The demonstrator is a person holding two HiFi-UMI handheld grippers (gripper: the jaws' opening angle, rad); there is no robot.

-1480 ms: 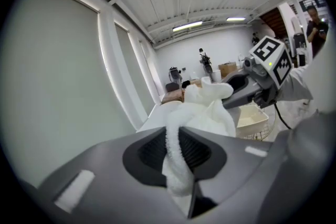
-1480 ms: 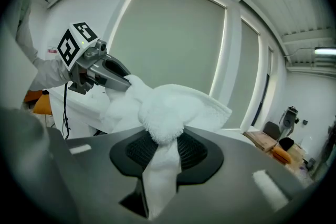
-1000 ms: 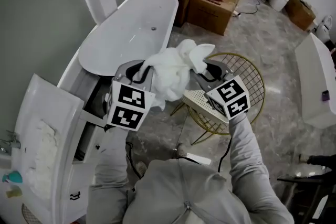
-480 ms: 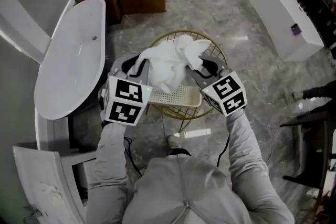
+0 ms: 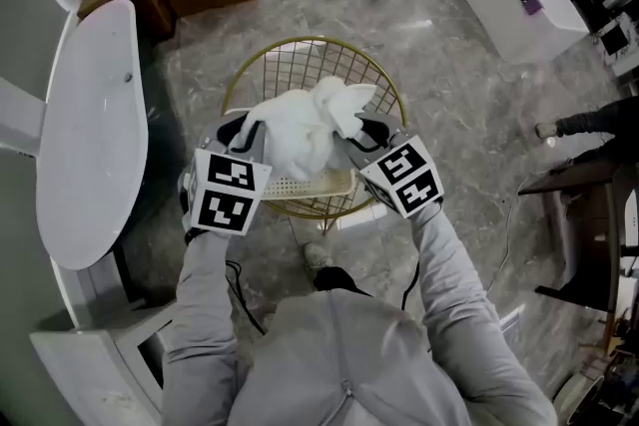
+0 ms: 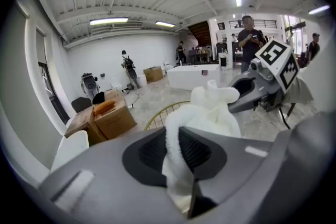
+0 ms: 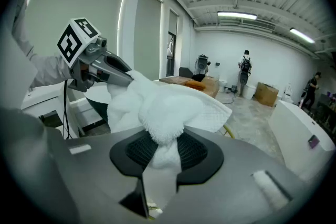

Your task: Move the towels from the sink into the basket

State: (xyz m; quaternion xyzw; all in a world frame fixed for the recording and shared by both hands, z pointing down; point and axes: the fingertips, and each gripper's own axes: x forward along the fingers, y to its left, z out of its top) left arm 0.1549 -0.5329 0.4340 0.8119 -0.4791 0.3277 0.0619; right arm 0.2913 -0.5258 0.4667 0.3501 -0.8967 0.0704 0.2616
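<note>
The left tongs (image 5: 248, 131) pinch a fluffy white towel (image 5: 300, 130) at its 9 o'clock side, the right tongs (image 5: 363, 133) at 3 o'clock, both squeezed tight. The bunched towel hangs over the round gold wire basket (image 5: 290, 63).

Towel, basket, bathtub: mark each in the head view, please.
towel (image 5: 300, 130), head view, bunched middle
basket (image 5: 300, 65), head view, far wire wall
bathtub (image 5: 90, 145), head view, white inside surface

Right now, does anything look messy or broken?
Nothing looks spilled or broken. The white towel is just bunched up, pinched between the left gripper and the right gripper over the gold wire basket.
</note>
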